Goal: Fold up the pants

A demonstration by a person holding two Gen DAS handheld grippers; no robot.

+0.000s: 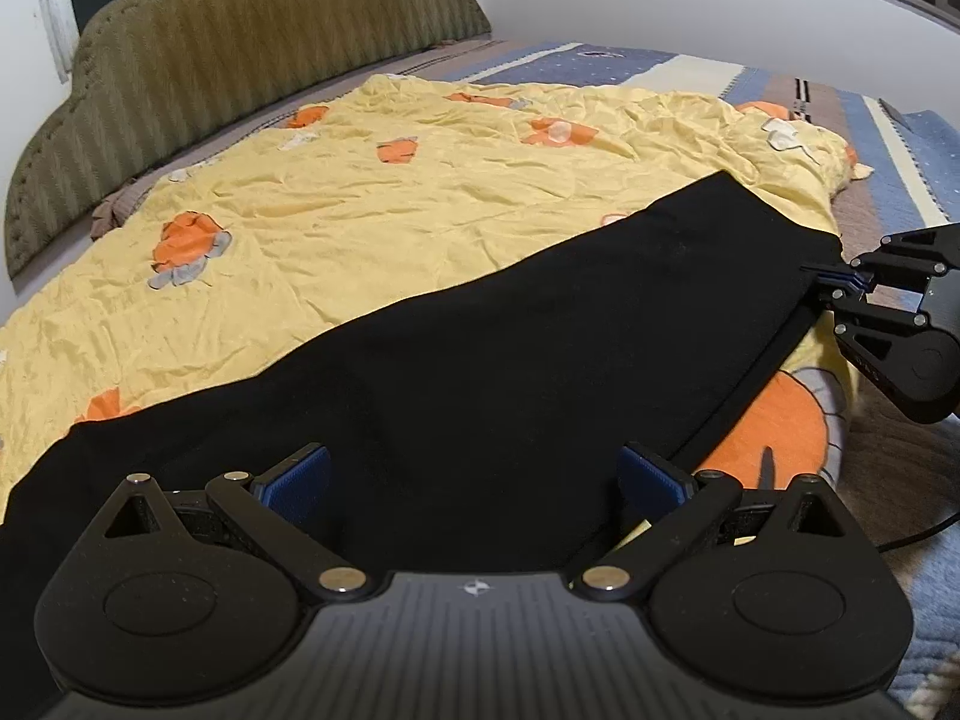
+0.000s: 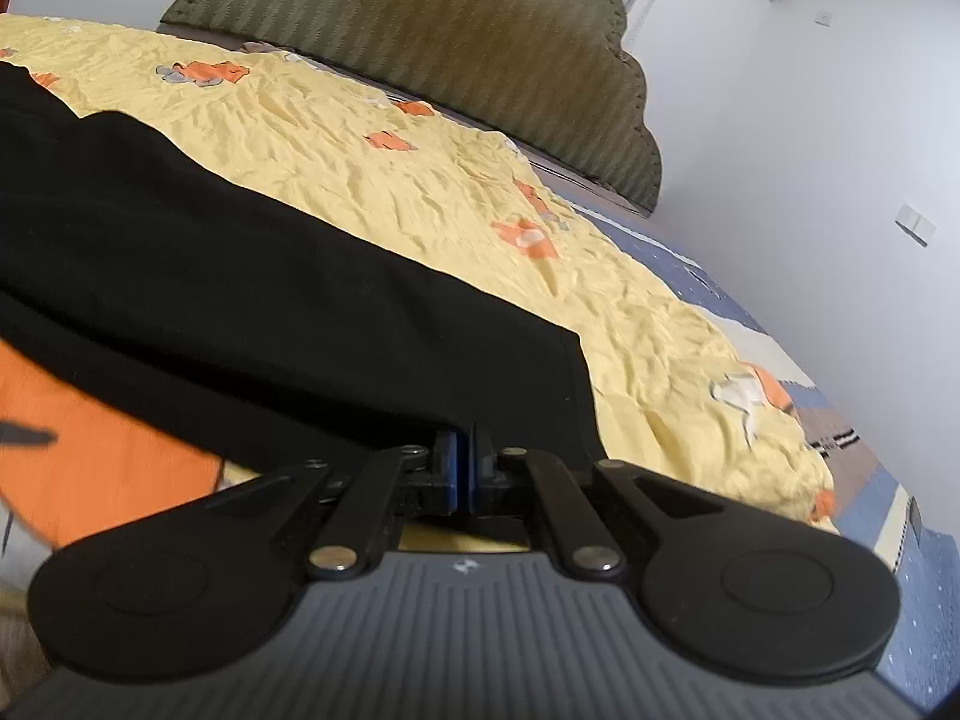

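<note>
Black pants (image 1: pixel 480 348) lie stretched flat in a long band across a yellow quilt (image 1: pixel 360 198) with orange patches. My left gripper (image 1: pixel 474 474) hovers over the near part of the pants, open, its blue pads (image 1: pixel 297 474) wide apart with only cloth below them. My right gripper (image 1: pixel 831 283) is at the far right end of the pants. In the right wrist view the right gripper (image 2: pixel 462 459) is shut, its pads pinching the near edge of the black pants (image 2: pixel 240 276) close to a corner.
An olive padded headboard (image 1: pixel 240 60) stands behind the bed, also seen as the headboard (image 2: pixel 450 42). A blue and beige patterned sheet (image 1: pixel 900 144) shows beyond the quilt. White walls surround the bed. A dark cable (image 1: pixel 918 534) runs at the right.
</note>
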